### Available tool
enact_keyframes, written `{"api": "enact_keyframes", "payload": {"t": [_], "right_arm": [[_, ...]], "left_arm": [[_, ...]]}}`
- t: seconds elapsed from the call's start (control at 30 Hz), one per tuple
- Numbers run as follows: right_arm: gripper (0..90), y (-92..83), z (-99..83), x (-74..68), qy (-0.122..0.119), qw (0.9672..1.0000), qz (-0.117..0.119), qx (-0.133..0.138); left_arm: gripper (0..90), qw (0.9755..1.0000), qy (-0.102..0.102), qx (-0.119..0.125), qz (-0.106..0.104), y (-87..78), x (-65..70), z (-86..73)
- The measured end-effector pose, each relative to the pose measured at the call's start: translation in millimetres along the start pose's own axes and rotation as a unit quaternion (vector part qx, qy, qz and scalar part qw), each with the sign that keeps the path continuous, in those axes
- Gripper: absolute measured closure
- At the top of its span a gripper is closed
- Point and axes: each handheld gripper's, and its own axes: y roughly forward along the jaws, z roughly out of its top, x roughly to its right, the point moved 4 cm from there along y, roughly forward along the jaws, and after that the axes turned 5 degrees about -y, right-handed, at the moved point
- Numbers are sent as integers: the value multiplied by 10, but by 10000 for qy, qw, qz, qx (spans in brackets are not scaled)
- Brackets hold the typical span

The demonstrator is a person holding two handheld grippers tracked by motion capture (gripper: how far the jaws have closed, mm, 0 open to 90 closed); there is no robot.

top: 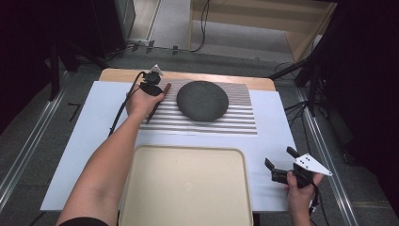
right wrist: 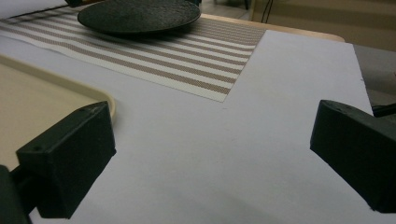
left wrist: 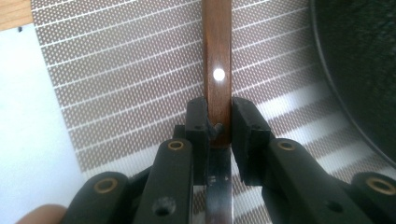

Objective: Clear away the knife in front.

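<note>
Knife (left wrist: 217, 70): lying on the striped placemat, its brown wooden handle, with one bright rivet, running straight ahead of the left gripper's jaws; its metal blade is passing back beneath the gripper body.
Left gripper (left wrist: 218, 122): its two black jaws are pressing against both sides of the wooden handle at the end where the blade begins, so the gripper is clamping the knife; in the high view it (top: 151, 87) is sitting at the far left edge of the placemat.
Left hand (top: 141, 102): wrapping the gripper from behind, forearm reaching in over the left side of the tray.
Striped placemat (left wrist: 116, 79): spreading beneath the left gripper, brown and white bands.
Dark round plate (top: 202, 100): resting on the placemat, just to the right of the left gripper.
Right gripper (right wrist: 212, 154): jaws standing wide apart and holding nothing, hovering over the white table cover (right wrist: 261, 116); the placemat and plate are lying ahead and to its left.
Right hand (top: 301, 190): gripping the right gripper (top: 280, 165) near the table's right front.
Cream tray (top: 188, 188): sitting just left of the right gripper, bare inside.
</note>
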Motion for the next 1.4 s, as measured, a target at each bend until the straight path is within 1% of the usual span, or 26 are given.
{"api": "enact_keyframes", "payload": {"t": [0.1, 0.13, 0.2, 0.27, 0.3, 0.33, 0.4, 0.43, 0.47, 0.63, 0.77, 0.8, 0.87, 0.9, 0.93, 0.97, 1.0, 1.1, 1.17, 1.2, 1.27, 1.33, 1.37, 1.4], "right_arm": [[0, 2, 0, 0, -11, 10000, -5, -15], [0, 2, 0, 0, -11, 10000, -5, -15], [0, 1, 0, 1, 0, 10000, -2, 4], [0, 0, 0, 0, 1, 10000, -8, -2], [0, 1, 0, 0, -9, 10000, -8, -1], [0, 1, 0, 0, -9, 10000, -8, -1], [0, 2, 0, 0, -6, 10000, -9, -4], [0, 2, 0, 0, -6, 10000, -9, -4], [0, 1, 0, 1, -8, 10000, -7, 3], [0, 1, 0, 0, -8, 10000, -10, -3], [0, 1, 0, 0, -7, 10000, -11, -1], [0, 1, 0, 1, -6, 10000, -12, -1], [0, 0, 0, 1, -1, 10000, -8, 5], [0, 0, 0, 1, -1, 10000, -8, 5], [0, -2, 1, 0, 15, 10000, -7, 6], [0, -2, 1, 0, 15, 10000, -7, 6], [0, -2, 0, 0, 12, 10000, -9, 7], [0, -4, 0, 1, 12, 10000, -11, 6], [0, -6, 0, 1, 14, 10000, -5, 11], [0, -6, 0, 1, 14, 10000, -5, 11], [0, -7, 0, 1, 16, 10000, -6, 11], [0, -8, 0, 0, 20, 10000, -3, 17], [0, -8, 0, 0, 20, 10000, -3, 17], [0, -9, 1, 0, 21, 10000, 1, 18]], "left_arm": [[772, 9999, 1, 80, -94, -71, -27, -35], [772, 9999, 1, 80, -94, -71, -27, -35], [772, 9998, 81, 116, -154, -138, -30, -72], [772, 9997, 95, 134, -180, -158, -26, -83], [772, 9996, 172, 149, -189, -195, -19, -110], [772, 9996, 172, 149, -189, -195, -19, -110], [772, 9992, 236, 182, -250, -248, -9, -151], [772, 9992, 236, 182, -250, -248, -9, -151], [772, 9990, 302, 210, -246, -284, -1, -180], [772, 9984, 371, 266, -325, -363, 24, -244], [772, 9975, 517, 302, -367, -459, 65, -337], [772, 9975, 517, 302, -367, -459, 65, -337], [772, 9964, 604, 332, -493, -510, 110, -407], [772, 9964, 604, 332, -493, -510, 110, -407], [772, 9957, 701, 362, -490, -544, 139, -454], [772, 9957, 701, 362, -490, -544, 139, -454], [772, 9951, 739, 386, -528, -579, 170, -499], [772, 9944, 786, 429, -556, -619, 198, -541], [772, 9932, 880, 462, -608, -679, 250, -607], [772, 9932, 880, 462, -608, -679, 250, -607], [772, 9924, 944, 490, -621, -725, 291, -659], [772, 9911, 989, 543, -701, -777, 337, -722], [772, 9911, 989, 543, -701, -777, 337, -722], [772, 9904, 1030, 564, -728, -807, 372, -771]]}}
